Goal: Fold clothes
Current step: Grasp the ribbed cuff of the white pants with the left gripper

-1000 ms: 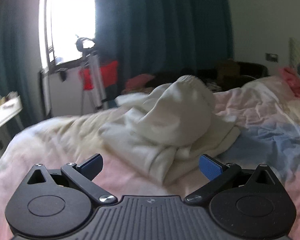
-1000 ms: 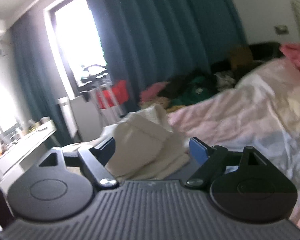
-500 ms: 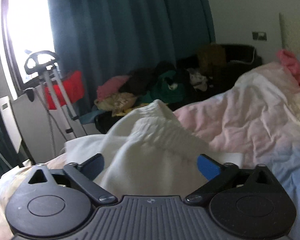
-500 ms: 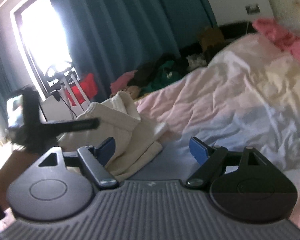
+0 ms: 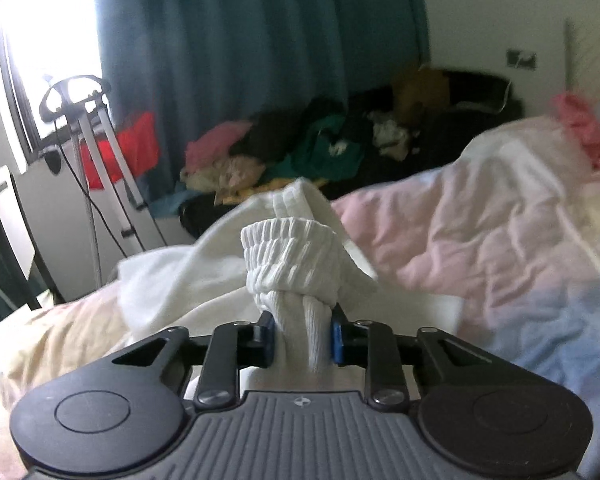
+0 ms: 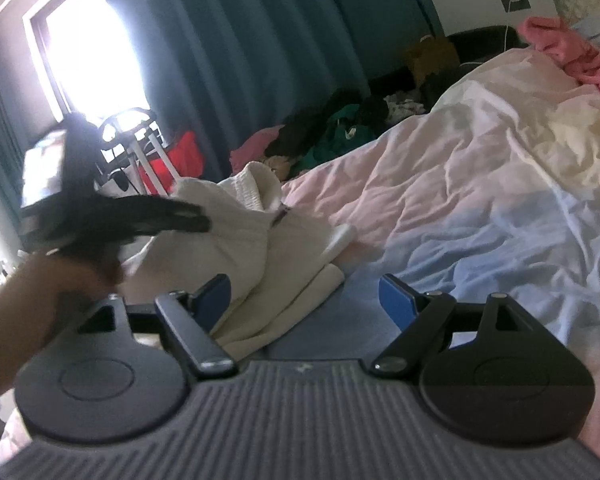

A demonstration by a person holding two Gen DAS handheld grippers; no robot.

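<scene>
A crumpled white garment (image 5: 204, 280) with a ribbed cuff (image 5: 290, 256) lies on the bed. My left gripper (image 5: 303, 338) is shut on the ribbed part, which bunches up between its blue pads. In the right wrist view the same garment (image 6: 256, 248) lies left of centre, with the left gripper's body (image 6: 112, 220) and the hand holding it above its left side. My right gripper (image 6: 306, 300) is open and empty, low over the bed, its left finger beside the garment's lower edge.
The bed has a rumpled pink, blue and cream duvet (image 6: 460, 208). A pink garment (image 6: 560, 48) lies at the far right. Piled clothes (image 5: 308, 148) lie past the bed under the teal curtain (image 5: 260, 60). A stand (image 5: 100, 152) is by the window.
My left gripper moved in onto the white garment and closed on its ribbed part. My right gripper stayed open and shifted slightly closer to the garment.
</scene>
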